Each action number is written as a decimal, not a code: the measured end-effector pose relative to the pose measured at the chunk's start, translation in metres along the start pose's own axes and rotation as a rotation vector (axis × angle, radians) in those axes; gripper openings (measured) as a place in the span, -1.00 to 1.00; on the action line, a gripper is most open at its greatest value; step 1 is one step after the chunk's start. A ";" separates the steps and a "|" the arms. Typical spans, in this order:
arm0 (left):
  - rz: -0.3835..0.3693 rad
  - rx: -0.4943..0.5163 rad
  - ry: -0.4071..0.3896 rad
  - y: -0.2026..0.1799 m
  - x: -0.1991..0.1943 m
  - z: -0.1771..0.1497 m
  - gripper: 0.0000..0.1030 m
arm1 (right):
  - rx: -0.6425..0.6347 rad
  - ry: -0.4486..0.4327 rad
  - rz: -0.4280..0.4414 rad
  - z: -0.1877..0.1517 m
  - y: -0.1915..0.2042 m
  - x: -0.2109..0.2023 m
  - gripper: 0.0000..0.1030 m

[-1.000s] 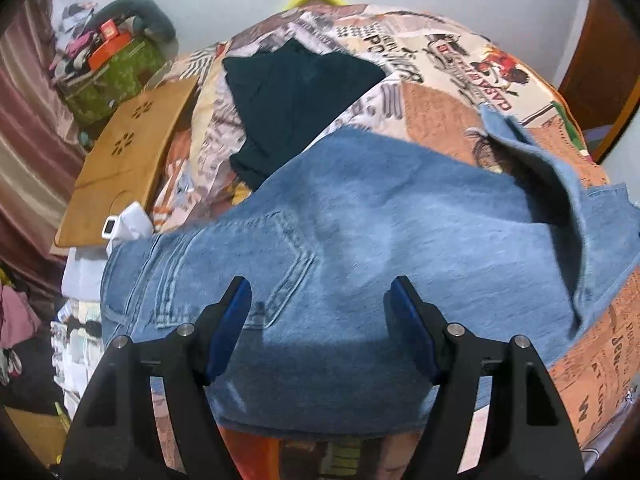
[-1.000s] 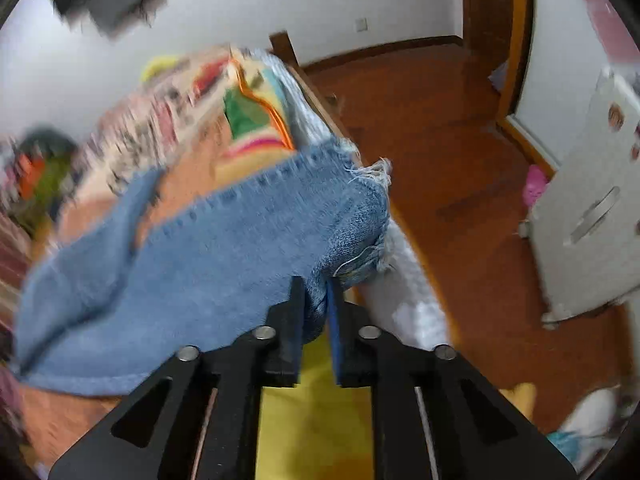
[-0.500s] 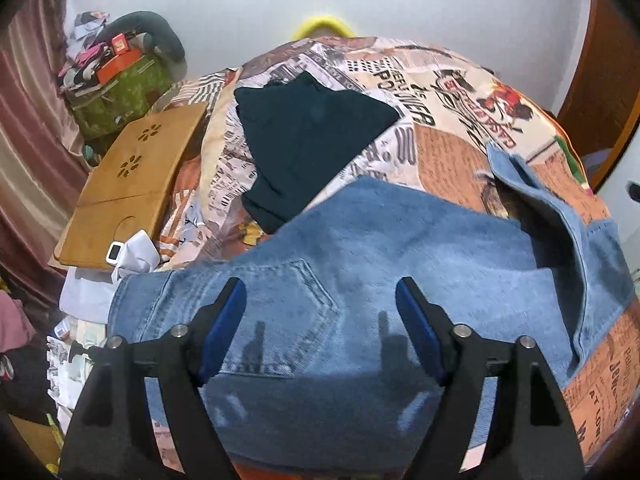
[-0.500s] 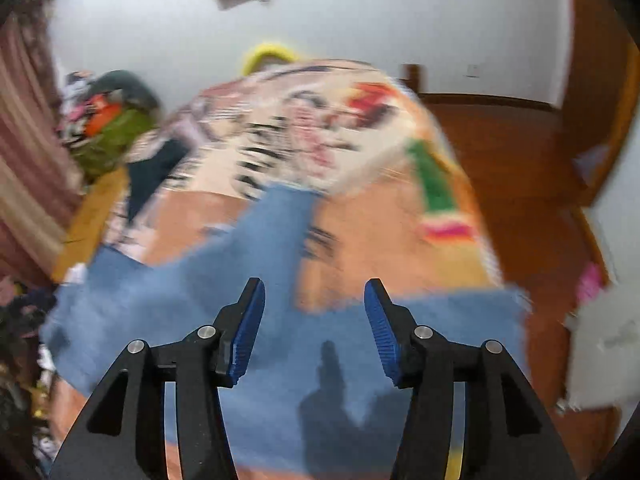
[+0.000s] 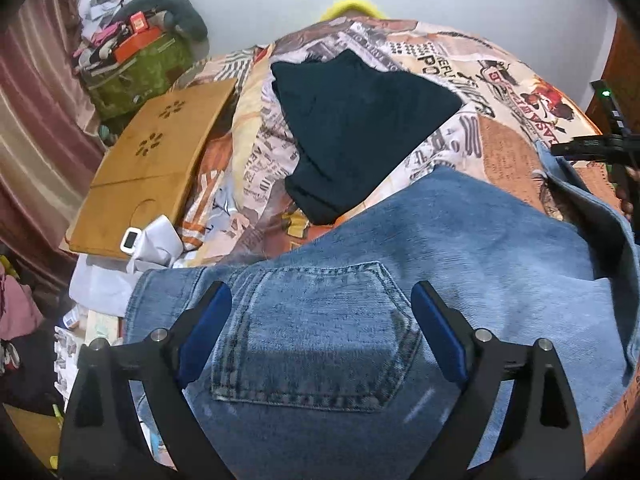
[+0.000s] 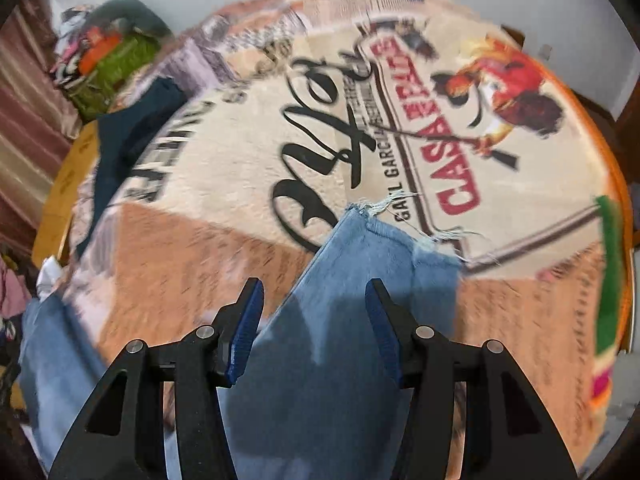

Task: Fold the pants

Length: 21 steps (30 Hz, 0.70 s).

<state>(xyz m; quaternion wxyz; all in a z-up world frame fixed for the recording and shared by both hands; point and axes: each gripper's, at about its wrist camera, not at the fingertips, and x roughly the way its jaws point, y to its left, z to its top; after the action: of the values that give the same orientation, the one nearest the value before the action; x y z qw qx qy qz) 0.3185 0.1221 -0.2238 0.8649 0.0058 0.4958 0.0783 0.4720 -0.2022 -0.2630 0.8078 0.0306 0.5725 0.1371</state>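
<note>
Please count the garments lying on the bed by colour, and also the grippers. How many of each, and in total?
Blue denim pants: 1
Dark teal folded garment: 1
Black two-finger grippers with blue pads, both open: 2, left gripper and right gripper
Total: 4

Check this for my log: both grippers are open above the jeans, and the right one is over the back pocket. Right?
Not quite. The back pocket sits under the left gripper, as the left wrist view shows. The right gripper hangs over the frayed leg end of the jeans. Both do stand open.
</note>
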 end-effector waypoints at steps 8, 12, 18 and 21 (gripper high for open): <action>-0.008 0.014 0.025 -0.010 0.017 0.006 0.78 | 0.095 0.001 0.080 0.004 -0.028 0.041 -0.38; -0.009 0.054 0.018 -0.026 0.016 0.008 0.78 | 0.048 -0.010 0.026 -0.005 -0.030 0.040 -0.88; -0.015 0.113 0.018 -0.050 0.006 0.001 0.78 | -0.004 -0.084 -0.018 -0.017 -0.038 -0.016 -0.89; -0.076 0.107 0.036 -0.060 -0.001 -0.006 0.78 | 0.023 -0.166 0.000 -0.031 -0.054 -0.072 -0.89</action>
<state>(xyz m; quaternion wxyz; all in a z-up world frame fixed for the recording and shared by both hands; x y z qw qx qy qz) 0.3205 0.0626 -0.2315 0.8567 0.0319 0.5145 0.0186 0.4314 -0.2758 -0.2186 0.8522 0.0511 0.5049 0.1276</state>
